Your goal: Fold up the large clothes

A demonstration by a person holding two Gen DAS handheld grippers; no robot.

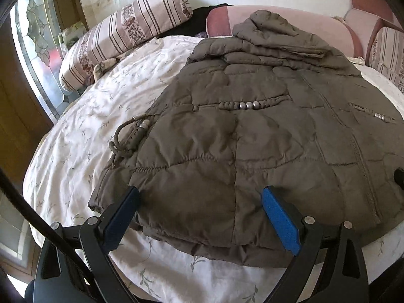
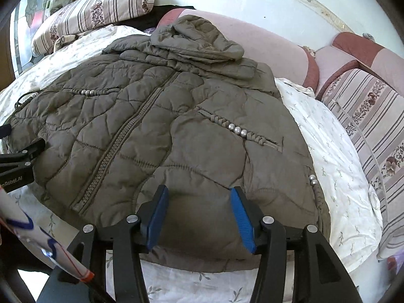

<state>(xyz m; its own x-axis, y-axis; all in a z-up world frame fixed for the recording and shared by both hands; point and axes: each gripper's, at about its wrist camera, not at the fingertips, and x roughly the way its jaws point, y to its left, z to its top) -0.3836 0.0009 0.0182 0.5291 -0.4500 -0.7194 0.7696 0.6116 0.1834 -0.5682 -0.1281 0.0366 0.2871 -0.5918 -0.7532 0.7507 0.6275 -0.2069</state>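
An olive quilted jacket (image 1: 252,139) lies flat, front up, on the bed, its hood (image 1: 272,30) folded down at the far end. A closed zipper (image 2: 121,146) runs down its middle, and silver beads trim the pockets. My left gripper (image 1: 202,194) is open wide, its blue pads astride the near hem at the jacket's left corner. My right gripper (image 2: 199,194) is also open, with the hem's right part lying flat between its pads. In the right wrist view, the left gripper's fingers (image 2: 27,151) show at the left edge.
The bed carries a white floral sheet (image 1: 83,131). Striped pillows lie at the far left (image 1: 121,32) and along the right side (image 2: 366,116). A pink padded headboard (image 2: 277,43) stands behind, and a dark garment (image 1: 181,25) lies by it. A glass door (image 1: 35,38) stands at the left.
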